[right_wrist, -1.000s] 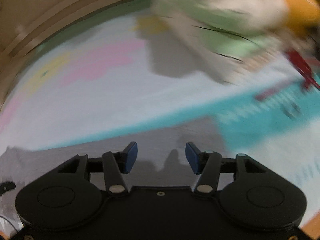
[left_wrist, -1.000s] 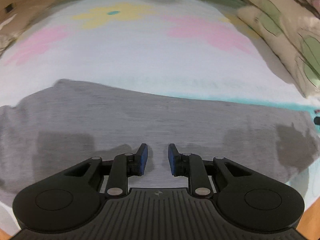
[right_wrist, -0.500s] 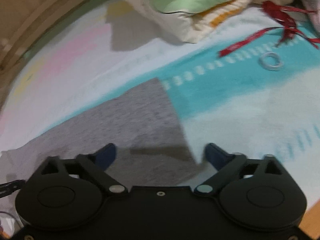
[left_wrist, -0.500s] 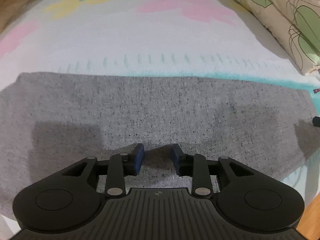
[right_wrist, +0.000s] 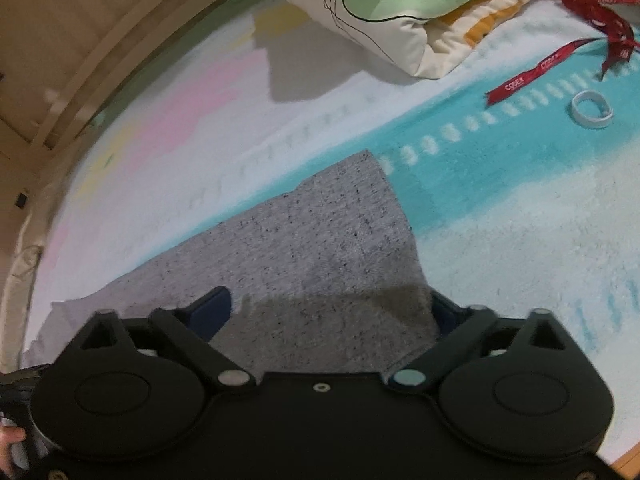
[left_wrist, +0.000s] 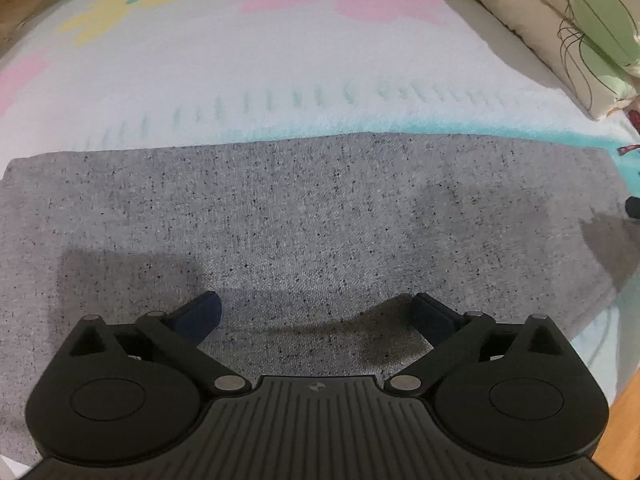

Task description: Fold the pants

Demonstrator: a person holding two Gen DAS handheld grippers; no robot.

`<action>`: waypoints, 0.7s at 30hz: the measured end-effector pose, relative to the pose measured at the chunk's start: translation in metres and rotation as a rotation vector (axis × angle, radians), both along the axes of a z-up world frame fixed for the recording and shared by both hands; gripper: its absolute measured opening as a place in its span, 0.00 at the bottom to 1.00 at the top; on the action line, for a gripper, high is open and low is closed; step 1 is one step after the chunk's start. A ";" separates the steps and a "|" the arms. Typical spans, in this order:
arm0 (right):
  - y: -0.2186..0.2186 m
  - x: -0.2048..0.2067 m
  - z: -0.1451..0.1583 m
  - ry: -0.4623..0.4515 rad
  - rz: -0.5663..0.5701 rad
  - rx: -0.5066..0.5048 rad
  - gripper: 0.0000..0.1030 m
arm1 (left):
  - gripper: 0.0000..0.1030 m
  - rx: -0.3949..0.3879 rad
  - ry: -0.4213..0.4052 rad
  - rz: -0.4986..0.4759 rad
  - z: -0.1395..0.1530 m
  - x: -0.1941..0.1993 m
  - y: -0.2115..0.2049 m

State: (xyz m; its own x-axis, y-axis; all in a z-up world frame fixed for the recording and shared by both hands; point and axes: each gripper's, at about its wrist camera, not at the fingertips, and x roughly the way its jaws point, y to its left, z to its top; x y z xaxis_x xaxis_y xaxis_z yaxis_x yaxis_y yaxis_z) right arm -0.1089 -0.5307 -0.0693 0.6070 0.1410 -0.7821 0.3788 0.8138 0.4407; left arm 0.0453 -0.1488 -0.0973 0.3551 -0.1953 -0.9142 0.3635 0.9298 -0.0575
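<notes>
The grey speckled pants (left_wrist: 304,216) lie flat on a pastel towel-covered bed, spread as a wide band across the left wrist view. My left gripper (left_wrist: 318,316) is open wide, low over the near part of the fabric, holding nothing. In the right wrist view the pants' right end (right_wrist: 332,248) shows with its far corner near the turquoise stripe. My right gripper (right_wrist: 332,312) is open wide over that end, its right finger at the fabric's right edge, holding nothing.
A leaf-print pillow or quilt (left_wrist: 568,28) lies at the back right, also in the right wrist view (right_wrist: 400,12). A red ribbon (right_wrist: 560,64) and a white ring (right_wrist: 591,110) lie on the turquoise stripe. A wooden bed frame (right_wrist: 80,60) curves at the left.
Both grippers opened from narrow to wide and dropped closer to the pants. The right gripper swung so the pants' right end now sits between its fingers.
</notes>
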 end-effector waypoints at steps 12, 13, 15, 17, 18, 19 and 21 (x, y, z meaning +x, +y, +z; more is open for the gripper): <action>0.018 -0.001 0.056 -0.133 -0.024 0.026 0.20 | 0.99 0.018 -0.077 -0.064 0.018 -0.012 -0.017; 0.023 0.000 0.062 -0.146 -0.024 0.032 0.20 | 0.99 0.024 -0.072 -0.072 0.015 -0.013 -0.020; 0.036 0.004 0.075 -0.176 -0.013 0.033 0.20 | 0.99 0.047 -0.061 -0.082 0.007 -0.015 -0.026; 0.049 0.008 0.087 -0.205 0.008 0.033 0.20 | 1.00 0.086 -0.054 -0.090 -0.003 -0.014 -0.031; 0.057 0.010 0.093 -0.225 0.022 0.040 0.20 | 1.00 0.083 -0.062 -0.086 -0.004 -0.014 -0.032; 0.064 0.012 0.098 -0.242 0.039 0.047 0.20 | 1.00 0.080 -0.060 -0.081 -0.003 -0.013 -0.031; 0.082 0.018 0.108 -0.271 0.071 0.053 0.20 | 0.99 0.068 -0.054 -0.067 -0.001 -0.011 -0.027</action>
State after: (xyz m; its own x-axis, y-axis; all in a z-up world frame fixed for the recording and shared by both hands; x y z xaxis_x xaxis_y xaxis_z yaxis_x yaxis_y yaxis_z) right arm -0.0904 -0.4485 0.0388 0.7804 0.2267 -0.5828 0.1842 0.8073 0.5607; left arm 0.0342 -0.1762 -0.0979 0.3924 -0.1578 -0.9062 0.4255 0.9046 0.0267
